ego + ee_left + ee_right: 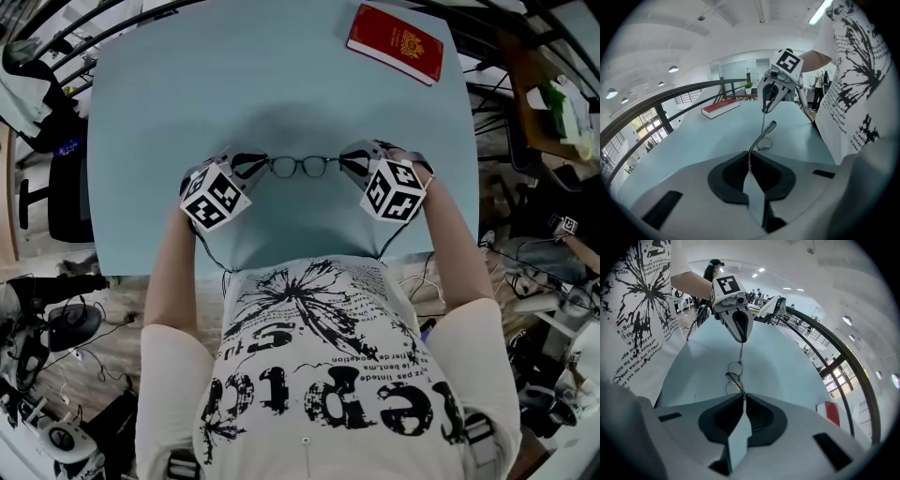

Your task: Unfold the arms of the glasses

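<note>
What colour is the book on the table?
The book is red with a gold emblem, clearest in the head view.

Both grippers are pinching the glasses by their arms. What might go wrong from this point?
1. The left gripper and right gripper each clamp a thin arm of the glasses; pulling wider could overstrain a hinge.
2. The jaws grip only those slim arms, so one might slip out, and the glasses could swing or fall onto the table.
</note>
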The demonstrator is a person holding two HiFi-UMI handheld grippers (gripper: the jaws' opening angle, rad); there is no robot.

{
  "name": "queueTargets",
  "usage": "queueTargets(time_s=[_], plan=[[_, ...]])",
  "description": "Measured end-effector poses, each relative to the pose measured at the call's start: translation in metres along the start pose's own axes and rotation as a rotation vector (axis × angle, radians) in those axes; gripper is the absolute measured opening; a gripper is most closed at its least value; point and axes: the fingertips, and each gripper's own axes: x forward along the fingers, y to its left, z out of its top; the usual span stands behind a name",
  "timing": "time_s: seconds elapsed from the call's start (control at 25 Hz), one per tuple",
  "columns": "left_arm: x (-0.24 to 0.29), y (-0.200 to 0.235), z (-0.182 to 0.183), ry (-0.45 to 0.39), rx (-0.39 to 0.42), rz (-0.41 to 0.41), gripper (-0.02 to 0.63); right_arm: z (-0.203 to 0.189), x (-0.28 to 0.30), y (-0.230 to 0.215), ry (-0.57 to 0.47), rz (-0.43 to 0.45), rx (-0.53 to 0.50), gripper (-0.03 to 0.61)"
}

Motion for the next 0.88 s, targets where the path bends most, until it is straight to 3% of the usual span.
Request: queueTargets(time_s=[0.28,0.4,0.64,0.88], plan=[[0.002,-0.009,0.004,-0.032,-0.047,0.005,0.042,0.010,0.005,0.006,-0.050,0.009,0.080,0.040],[-0.002,-0.013,0.009,-0.054,-0.083,0.004,0.150,0.012,0.004,0.007,-0.073,0.001,0.113,0.094],[-0.025,-0.018,0.024,-0.114,-0.087,0.081,0.179,0.018,-0.007,0.014,-0.125,-0.045,0.163,0.150],[-0.055,-0.028,0.043,-0.206,-0.104,0.187,0.176,0.022,-0.031,0.020,-0.198,-0.151,0.257,0.148]])
